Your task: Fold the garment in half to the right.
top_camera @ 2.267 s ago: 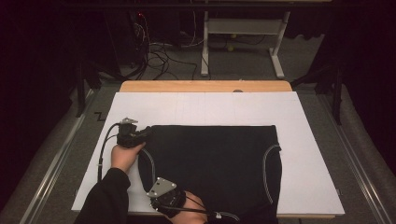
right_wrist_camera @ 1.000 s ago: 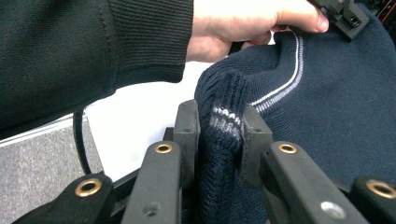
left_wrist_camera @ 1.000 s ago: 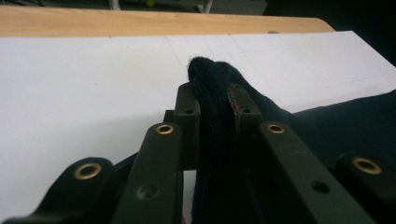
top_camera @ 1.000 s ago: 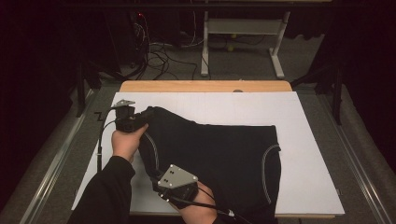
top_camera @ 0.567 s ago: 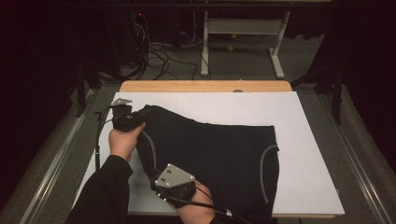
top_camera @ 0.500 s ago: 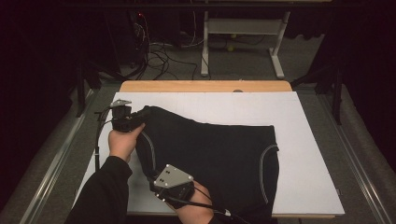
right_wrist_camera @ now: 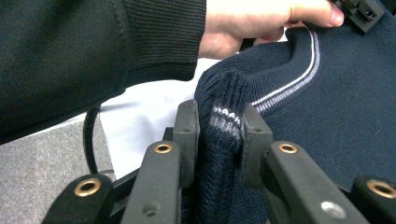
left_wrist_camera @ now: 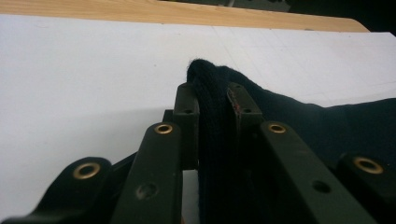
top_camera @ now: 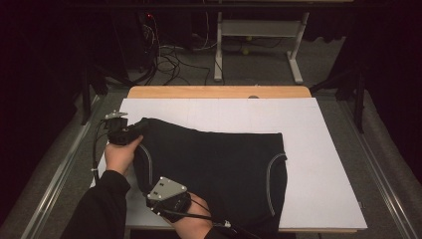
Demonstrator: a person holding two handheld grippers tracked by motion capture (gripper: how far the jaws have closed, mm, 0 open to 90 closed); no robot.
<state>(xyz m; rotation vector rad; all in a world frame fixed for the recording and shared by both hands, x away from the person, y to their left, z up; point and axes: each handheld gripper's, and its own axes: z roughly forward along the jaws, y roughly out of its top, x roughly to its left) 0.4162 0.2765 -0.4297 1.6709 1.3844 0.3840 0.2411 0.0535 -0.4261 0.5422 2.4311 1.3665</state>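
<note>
both claws pinching the sweater's left edge, fold under way

the left claw (left_wrist_camera: 212, 100) was pressed together on a bunched fold of the dark sweater (top_camera: 214, 169), knit squeezed between its jaws; in the high view that left claw (top_camera: 133, 132) sat at the middle left of the frame. the right claw (right_wrist_camera: 219, 123) was likewise clamped on a ribbed, striped bit of the same garment, and in the high view the right claw (top_camera: 152, 198) sat at the lower left, under its grey plate.

compared with a couple of seconds earlier, when the sweater lay flat and square, its left edge had been lifted and drawn up and toward the frame's upper left, so the top corner now peaked at the left claw. both grips had held throughout, with no sign of slipping.

the sweater covered the middle and lower centre of the white counter (top_camera: 318, 149), its right side flat, a pale seam line curving there. judging by this, a fold or straightening of the left side was under way, not finished; the lifted edge had yet to be laid down.
</note>
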